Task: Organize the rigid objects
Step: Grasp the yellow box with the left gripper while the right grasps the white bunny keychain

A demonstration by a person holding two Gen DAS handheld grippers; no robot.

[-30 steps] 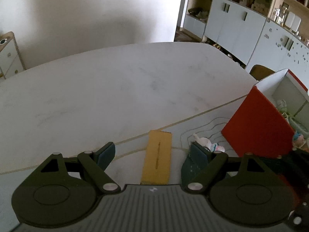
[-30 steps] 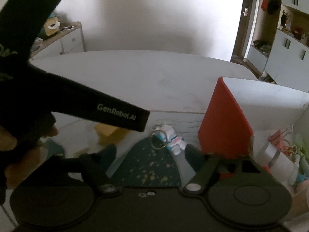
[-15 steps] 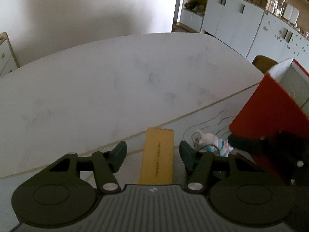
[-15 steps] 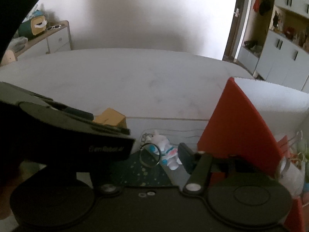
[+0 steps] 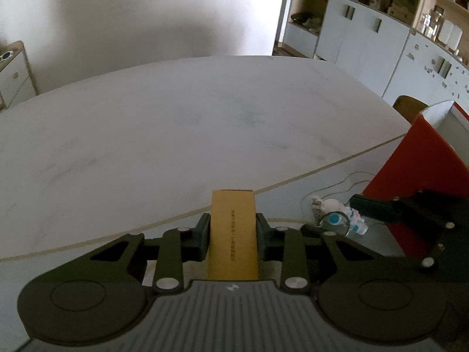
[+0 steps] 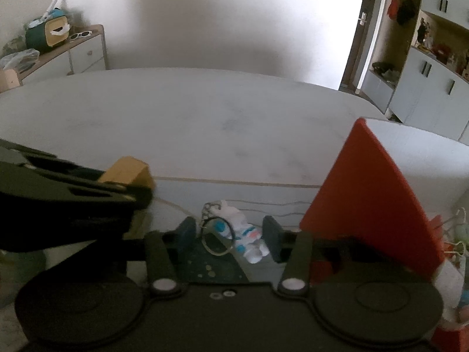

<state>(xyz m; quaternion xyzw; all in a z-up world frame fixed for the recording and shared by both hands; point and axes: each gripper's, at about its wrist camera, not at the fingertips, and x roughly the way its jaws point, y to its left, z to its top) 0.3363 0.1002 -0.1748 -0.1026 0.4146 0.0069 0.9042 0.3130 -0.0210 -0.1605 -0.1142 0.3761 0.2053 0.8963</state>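
left hand-held gripper [image 5: 233, 234]: clamped on yellow box [image 5: 233, 234] | right hand-held gripper [image 6: 228, 239]: open around astronaut keychain [image 6: 244, 234] on surface [image 6: 205, 129]

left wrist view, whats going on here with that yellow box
A person is tidying small items on a white table. The left hand-held gripper is shut on the yellow box, its pads pressed against both long sides. The right hand-held gripper is open, its fingers either side of a small astronaut keychain lying on the table. A red storage box stands just to the right.
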